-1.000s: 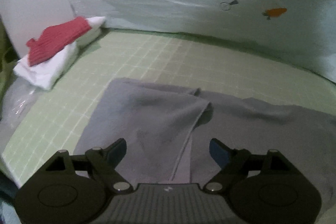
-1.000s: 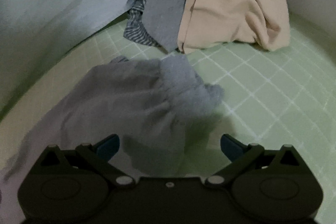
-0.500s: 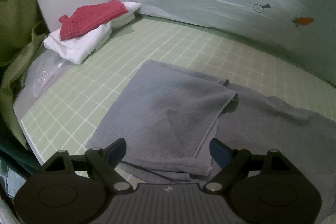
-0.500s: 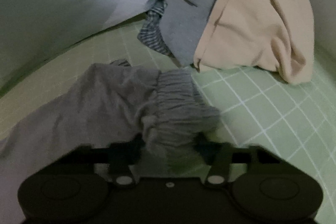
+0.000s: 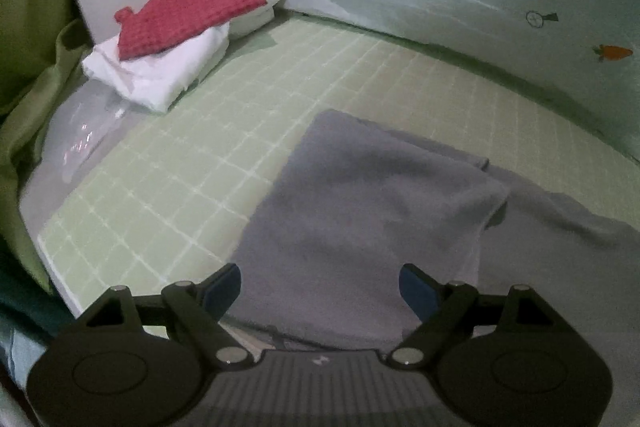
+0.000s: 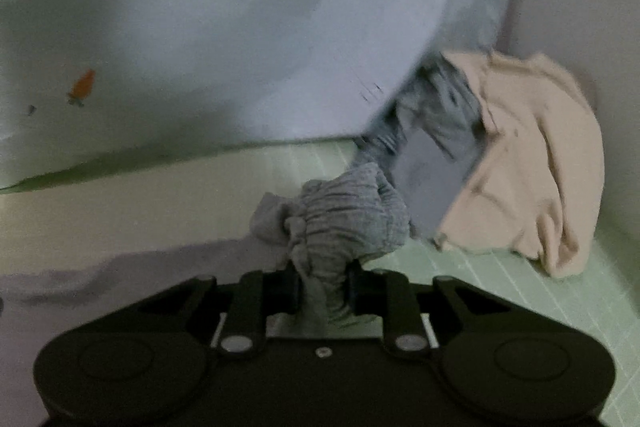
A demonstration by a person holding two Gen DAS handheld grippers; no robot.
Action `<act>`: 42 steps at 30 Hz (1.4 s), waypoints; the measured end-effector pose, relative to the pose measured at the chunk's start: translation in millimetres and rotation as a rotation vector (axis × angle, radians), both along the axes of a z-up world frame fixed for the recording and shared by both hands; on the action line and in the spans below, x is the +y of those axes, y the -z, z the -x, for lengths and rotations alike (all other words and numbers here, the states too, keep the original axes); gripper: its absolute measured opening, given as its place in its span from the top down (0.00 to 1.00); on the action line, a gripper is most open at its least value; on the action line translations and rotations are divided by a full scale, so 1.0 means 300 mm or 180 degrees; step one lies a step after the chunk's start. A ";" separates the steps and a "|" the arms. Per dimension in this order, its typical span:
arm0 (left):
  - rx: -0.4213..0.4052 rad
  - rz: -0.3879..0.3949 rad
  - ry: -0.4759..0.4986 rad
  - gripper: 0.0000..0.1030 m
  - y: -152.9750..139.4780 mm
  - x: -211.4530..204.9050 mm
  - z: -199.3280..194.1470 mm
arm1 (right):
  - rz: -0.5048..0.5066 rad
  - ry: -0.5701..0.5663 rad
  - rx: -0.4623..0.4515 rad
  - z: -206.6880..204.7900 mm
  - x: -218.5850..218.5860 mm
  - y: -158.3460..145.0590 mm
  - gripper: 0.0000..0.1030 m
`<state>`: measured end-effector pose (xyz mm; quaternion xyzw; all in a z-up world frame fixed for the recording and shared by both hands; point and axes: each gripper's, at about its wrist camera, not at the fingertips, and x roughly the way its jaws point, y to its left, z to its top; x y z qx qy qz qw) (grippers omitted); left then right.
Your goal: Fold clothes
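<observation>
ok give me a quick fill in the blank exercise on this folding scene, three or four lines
1. The right hand-held gripper is shut on the gathered waistband of the ____ pants.
2. The left hand-held gripper hangs ____ above the folded part of the pants.
3. On the folded white cloth in the far corner lies a ____ cloth.
4. Behind the held waistband lies a crumpled ____ garment on the green grid mat.

Missing words: grey; open; red; beige

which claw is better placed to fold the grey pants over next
Right, probably. The right claw is already shut on the grey pants at their bunched waistband; the left claw hangs open above them, gripping nothing.
</observation>
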<state>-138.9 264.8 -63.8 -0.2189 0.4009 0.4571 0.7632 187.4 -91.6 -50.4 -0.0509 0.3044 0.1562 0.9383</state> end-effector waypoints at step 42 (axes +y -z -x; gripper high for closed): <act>0.0042 0.0053 0.0849 0.16 0.086 0.521 0.165 | -0.0139 0.0324 0.0410 0.504 0.614 0.097 0.69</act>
